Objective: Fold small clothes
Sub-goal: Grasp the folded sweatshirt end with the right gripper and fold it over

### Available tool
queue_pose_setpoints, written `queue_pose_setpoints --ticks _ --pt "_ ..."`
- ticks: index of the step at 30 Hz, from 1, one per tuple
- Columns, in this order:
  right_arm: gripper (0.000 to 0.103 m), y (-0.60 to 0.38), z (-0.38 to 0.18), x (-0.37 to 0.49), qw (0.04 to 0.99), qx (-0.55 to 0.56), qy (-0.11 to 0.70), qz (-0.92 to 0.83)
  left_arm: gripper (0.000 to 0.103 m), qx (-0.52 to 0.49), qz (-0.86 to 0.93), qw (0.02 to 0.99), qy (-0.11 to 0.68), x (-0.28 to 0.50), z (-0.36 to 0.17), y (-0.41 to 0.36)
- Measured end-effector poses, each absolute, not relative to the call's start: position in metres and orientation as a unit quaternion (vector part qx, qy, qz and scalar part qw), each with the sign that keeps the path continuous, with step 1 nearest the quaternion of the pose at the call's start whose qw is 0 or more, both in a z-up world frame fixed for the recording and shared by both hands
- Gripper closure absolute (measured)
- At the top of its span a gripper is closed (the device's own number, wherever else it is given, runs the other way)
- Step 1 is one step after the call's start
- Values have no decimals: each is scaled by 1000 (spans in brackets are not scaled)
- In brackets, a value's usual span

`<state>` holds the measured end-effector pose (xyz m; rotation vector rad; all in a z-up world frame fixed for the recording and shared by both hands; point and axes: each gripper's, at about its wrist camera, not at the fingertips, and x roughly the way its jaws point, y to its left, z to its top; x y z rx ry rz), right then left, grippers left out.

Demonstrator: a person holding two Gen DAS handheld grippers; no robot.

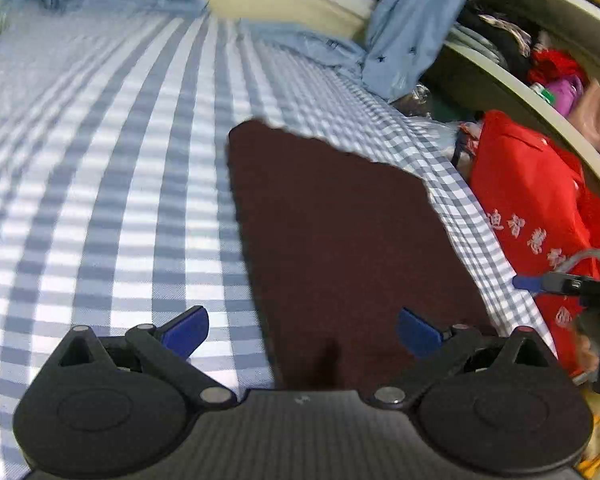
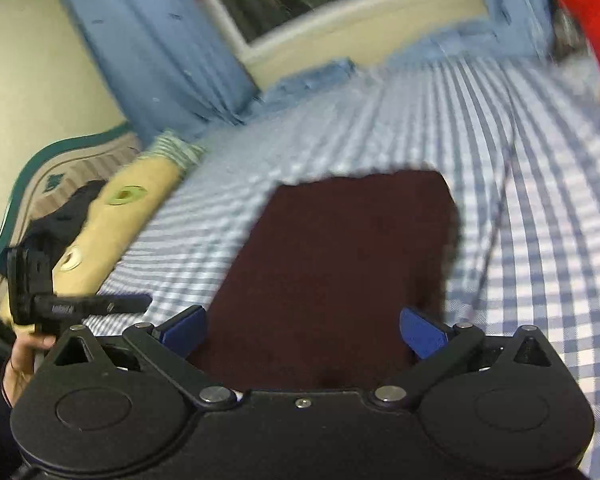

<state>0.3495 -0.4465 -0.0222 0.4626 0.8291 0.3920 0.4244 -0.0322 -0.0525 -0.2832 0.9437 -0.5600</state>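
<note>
A dark maroon cloth (image 1: 340, 240) lies flat on the blue-and-white checked bedsheet (image 1: 120, 180). My left gripper (image 1: 302, 332) hovers over the cloth's near left edge. It is open wide and its blue fingertips (image 1: 188, 330) hold nothing. In the right wrist view the same cloth (image 2: 340, 272) spreads out ahead. My right gripper (image 2: 303, 332) is over the cloth's near edge, jaws wide open and empty. The right gripper's blue fingertip (image 1: 525, 281) shows at the far right of the left wrist view.
A red bag with white characters (image 1: 540, 208) stands against the bed's right side, below cluttered shelves (image 1: 540, 60). Blue curtains (image 2: 152, 48) hang at the bed's head under a window. A tan bolster (image 2: 128, 216) lies along the left edge. A hand (image 2: 20, 360) holds the left gripper.
</note>
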Motion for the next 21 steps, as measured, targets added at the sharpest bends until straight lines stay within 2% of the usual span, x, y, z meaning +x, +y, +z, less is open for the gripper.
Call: queue_pose_setpoints --ticks 3,9,15,21 --pt "1 -465 -52 382 842 274 421 198 1 -184 -295 799 490 451 -80 -30" --pt "1 -488 -80 409 814 347 412 216 1 -219 -297 776 512 473 -117 -36" --pt "1 -504 -100 432 796 367 421 231 1 -250 -336 749 514 474 -131 -49" --pt "1 -504 -115 445 795 327 462 220 1 -245 -357 743 511 472 -131 -60"
